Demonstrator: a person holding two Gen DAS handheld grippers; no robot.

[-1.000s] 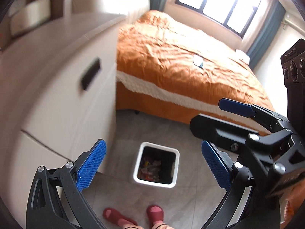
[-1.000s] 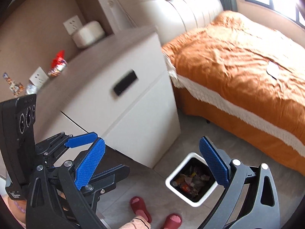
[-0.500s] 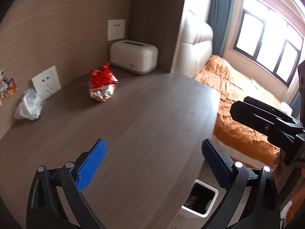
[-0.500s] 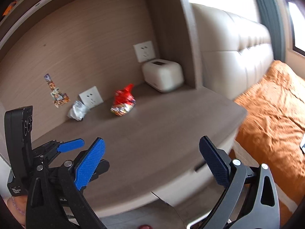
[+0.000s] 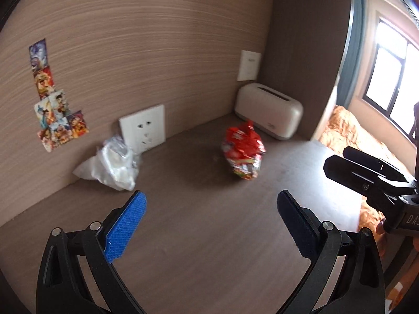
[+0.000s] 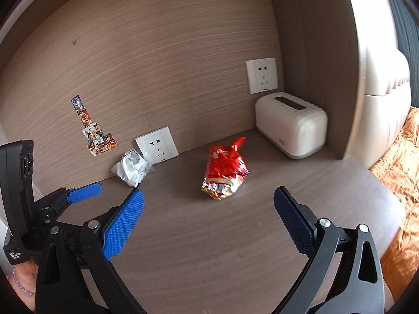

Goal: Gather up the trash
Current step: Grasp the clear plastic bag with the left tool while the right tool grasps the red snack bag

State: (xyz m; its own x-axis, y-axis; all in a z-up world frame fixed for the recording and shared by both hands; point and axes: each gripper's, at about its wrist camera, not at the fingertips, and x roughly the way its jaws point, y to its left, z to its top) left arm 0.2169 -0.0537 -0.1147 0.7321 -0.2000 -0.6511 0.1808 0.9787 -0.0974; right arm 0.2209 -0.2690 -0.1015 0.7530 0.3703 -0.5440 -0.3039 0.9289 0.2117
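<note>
A crumpled red snack bag (image 5: 243, 154) lies on the brown cabinet top (image 5: 204, 235); it also shows in the right wrist view (image 6: 225, 172). A crumpled clear plastic wrapper (image 5: 112, 162) lies against the wall by a socket, also in the right wrist view (image 6: 132, 168). My left gripper (image 5: 209, 225) is open and empty, short of both items. My right gripper (image 6: 208, 222) is open and empty, facing the red bag. The bin is out of view.
A cream tissue box (image 6: 290, 125) stands in the back right corner. Wall sockets (image 6: 157, 145) and stickers (image 5: 52, 99) are on the wooden back wall. A side panel (image 6: 314, 52) closes the niche on the right. The orange bed (image 6: 398, 178) lies beyond the cabinet edge.
Both grippers have swung up from the bin on the floor to the cabinet top and moved closer to the red bag and wrapper. Both stayed open.
</note>
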